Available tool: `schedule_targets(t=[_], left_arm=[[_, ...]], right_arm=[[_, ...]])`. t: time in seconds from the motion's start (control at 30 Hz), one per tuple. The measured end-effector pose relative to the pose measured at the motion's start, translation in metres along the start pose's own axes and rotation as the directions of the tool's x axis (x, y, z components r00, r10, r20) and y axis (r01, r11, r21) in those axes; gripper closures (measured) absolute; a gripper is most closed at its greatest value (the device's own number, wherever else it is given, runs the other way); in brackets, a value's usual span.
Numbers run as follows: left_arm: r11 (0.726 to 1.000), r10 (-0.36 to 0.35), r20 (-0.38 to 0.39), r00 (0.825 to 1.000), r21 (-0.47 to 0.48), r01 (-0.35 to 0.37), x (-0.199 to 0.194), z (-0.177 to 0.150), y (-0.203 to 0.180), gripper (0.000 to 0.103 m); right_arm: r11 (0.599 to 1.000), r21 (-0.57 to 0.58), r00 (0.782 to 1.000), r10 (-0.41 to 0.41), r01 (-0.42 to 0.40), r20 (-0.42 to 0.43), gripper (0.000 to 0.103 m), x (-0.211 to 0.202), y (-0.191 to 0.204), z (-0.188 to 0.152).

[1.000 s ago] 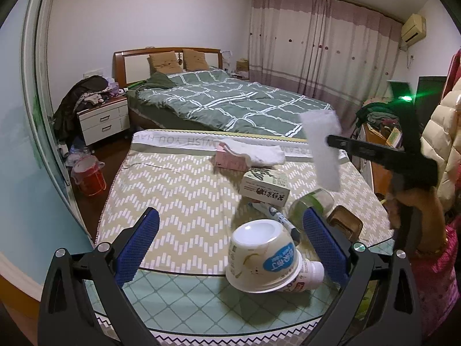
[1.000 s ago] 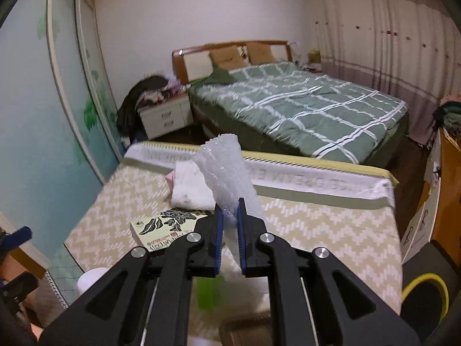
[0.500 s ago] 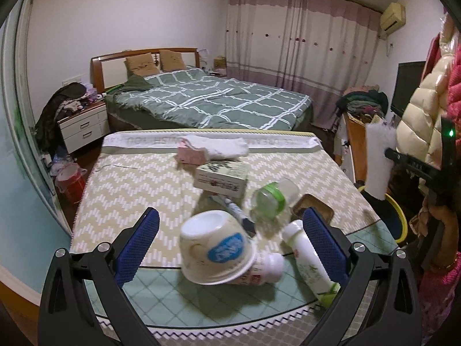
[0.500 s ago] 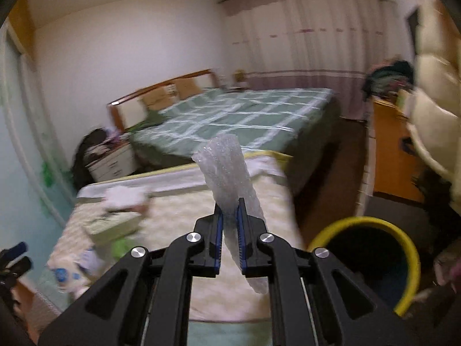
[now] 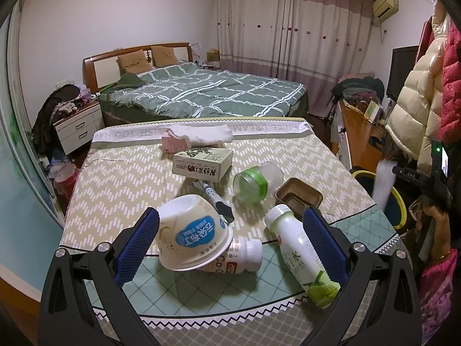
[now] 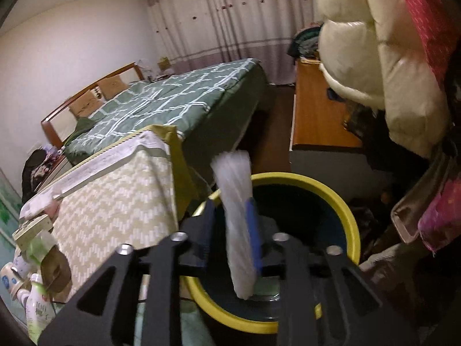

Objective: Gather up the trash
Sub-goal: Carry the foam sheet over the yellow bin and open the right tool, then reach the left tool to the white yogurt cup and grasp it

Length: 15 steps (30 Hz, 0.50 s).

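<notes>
My right gripper (image 6: pixel 230 216) hangs over the yellow-rimmed bin (image 6: pixel 331 193) beside the table. Its jaws stand slightly parted, with the bubble-wrap piece (image 6: pixel 237 199) between them, blurred; grip unclear. The wrap (image 5: pixel 383 184) and bin (image 5: pixel 399 201) also show in the left wrist view. My left gripper (image 5: pixel 227 240) is open above the table's near edge. Between its fingers lie an upturned white paper bowl (image 5: pixel 191 238), a small white bottle (image 5: pixel 243 255) and a green-label bottle (image 5: pixel 299 248).
On the table (image 5: pixel 121 178) lie a carton box (image 5: pixel 201 163), a marker (image 5: pixel 214 199), a green-lidded jar (image 5: pixel 253 183), a brown tray (image 5: pixel 298 197), a pink pack (image 5: pixel 173 145) and a white cloth (image 5: pixel 201 135). A bed (image 5: pixel 201 92) stands behind, coats (image 5: pixel 417 101) at the right.
My right gripper swung right and down from over the table to above the bin, and its jaws have parted a little around the wrap. The left gripper shifted slightly; its jaws stay open.
</notes>
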<state>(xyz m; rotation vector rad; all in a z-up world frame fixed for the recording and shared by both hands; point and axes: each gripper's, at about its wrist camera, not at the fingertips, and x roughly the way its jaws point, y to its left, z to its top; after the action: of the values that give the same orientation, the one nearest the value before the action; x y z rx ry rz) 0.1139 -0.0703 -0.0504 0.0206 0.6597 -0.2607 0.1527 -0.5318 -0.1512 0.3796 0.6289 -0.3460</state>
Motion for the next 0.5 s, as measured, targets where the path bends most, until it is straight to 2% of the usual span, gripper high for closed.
schedule_targets(t=[0.17,0.37,0.5], left_arm=[[1.0,0.014,-0.014,1.0,-0.012,-0.014,0.006,0.0,0.006,0.005],[0.998,0.049,-0.053,0.997,-0.03,-0.05,0.025,-0.003,0.019,0.005],[0.997,0.051,-0.092,0.994,-0.053,-0.056,0.043,-0.003,0.03,0.005]], right_arm=[[1.0,0.0,1.0,0.01,-0.01,0.016,0.073,-0.008,0.005,-0.011],[0.999,-0.044,0.998,0.022,-0.019,0.056,0.072,-0.017,0.029,-0.025],[0.997,-0.074,0.997,-0.005,0.011,0.082,0.072,-0.022,0.04,-0.028]])
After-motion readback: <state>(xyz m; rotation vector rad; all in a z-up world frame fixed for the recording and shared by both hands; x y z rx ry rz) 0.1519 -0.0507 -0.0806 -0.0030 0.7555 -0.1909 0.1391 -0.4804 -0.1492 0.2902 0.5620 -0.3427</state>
